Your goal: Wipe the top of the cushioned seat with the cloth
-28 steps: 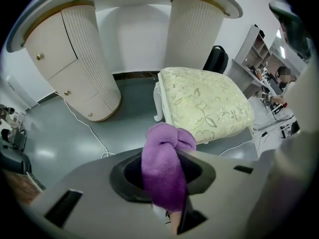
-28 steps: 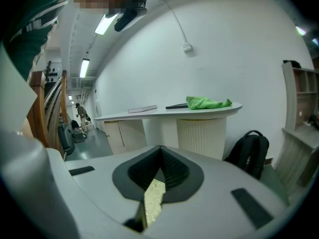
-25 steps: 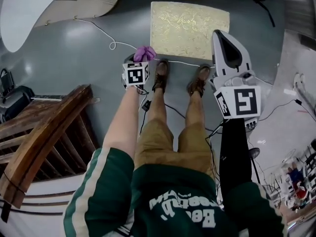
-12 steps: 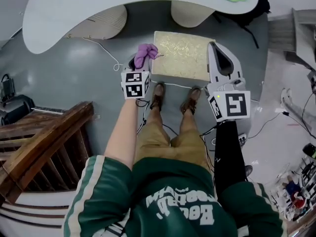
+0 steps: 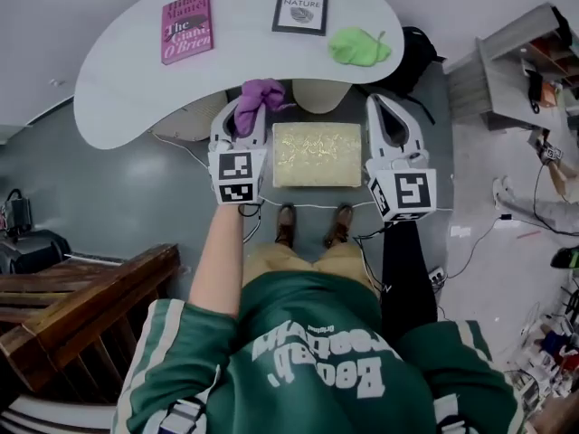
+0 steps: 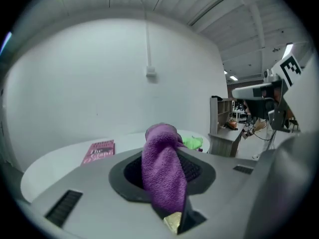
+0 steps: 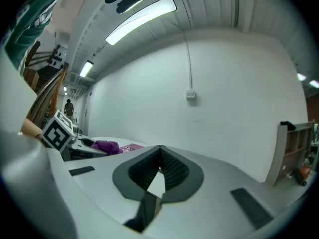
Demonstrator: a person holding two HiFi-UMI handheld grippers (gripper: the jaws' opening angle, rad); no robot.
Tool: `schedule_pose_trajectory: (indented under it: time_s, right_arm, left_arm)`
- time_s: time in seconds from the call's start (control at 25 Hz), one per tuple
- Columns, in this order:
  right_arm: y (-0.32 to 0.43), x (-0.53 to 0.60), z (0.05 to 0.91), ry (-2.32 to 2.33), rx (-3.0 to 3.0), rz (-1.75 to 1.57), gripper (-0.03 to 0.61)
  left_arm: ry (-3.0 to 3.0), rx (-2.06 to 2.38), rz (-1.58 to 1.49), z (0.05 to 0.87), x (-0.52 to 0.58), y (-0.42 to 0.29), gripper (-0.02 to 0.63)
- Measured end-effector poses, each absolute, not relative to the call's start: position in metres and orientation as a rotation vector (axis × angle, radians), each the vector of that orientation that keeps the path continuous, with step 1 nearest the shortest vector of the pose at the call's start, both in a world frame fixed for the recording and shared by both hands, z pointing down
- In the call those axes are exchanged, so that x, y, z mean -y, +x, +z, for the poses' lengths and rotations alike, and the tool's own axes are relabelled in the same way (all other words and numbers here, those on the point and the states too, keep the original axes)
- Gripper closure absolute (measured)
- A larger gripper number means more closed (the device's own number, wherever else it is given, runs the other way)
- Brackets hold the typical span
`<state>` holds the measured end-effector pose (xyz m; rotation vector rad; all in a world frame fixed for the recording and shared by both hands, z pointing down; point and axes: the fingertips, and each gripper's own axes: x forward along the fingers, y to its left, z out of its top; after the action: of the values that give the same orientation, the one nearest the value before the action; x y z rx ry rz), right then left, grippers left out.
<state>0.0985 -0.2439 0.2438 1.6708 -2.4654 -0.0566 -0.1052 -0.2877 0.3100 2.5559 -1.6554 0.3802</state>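
Note:
The cushioned seat [image 5: 317, 155], a low block with a pale gold patterned top, stands on the grey floor in front of my feet. My left gripper [image 5: 242, 108] is raised beside the seat's left edge, shut on a purple cloth [image 5: 257, 98]. In the left gripper view the cloth [image 6: 162, 168] drapes out between the jaws and hangs over the gripper [image 6: 162, 133]. My right gripper [image 5: 389, 108] is raised beside the seat's right edge. Its jaws [image 7: 160, 151] meet at the tips with nothing between them. Neither gripper touches the seat.
A white curved table [image 5: 136, 89] behind the seat carries a pink book [image 5: 186, 27], a framed print [image 5: 300, 9] and a green cloth [image 5: 358, 45]. A wooden railing [image 5: 81, 306] is at the left, a shelf unit [image 5: 525, 70] at the right. Cables [image 5: 470, 242] lie on the floor.
The view has pulled up and back, so the seat looks smaller and the white table has come into sight. Both grippers rose with it, and the purple cloth stayed in the left one.

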Motion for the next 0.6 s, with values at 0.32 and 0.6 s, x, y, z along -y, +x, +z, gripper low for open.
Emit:
schedule_pose_trajectory:
  time_s: [0.32,0.6]
  right_arm:
    - [0.098,0.233,0.168,1.760,2.450,-0.193,0.571]
    - [0.092,0.229,0.130,1.774,2.439,-0.295,0.571]
  left_arm:
    - [2.700,1.692,0.195,0.182,0.290,-0.109,0.488]
    - [2.799,1.673,0.097,0.132,0.284,-0.098,0.488]
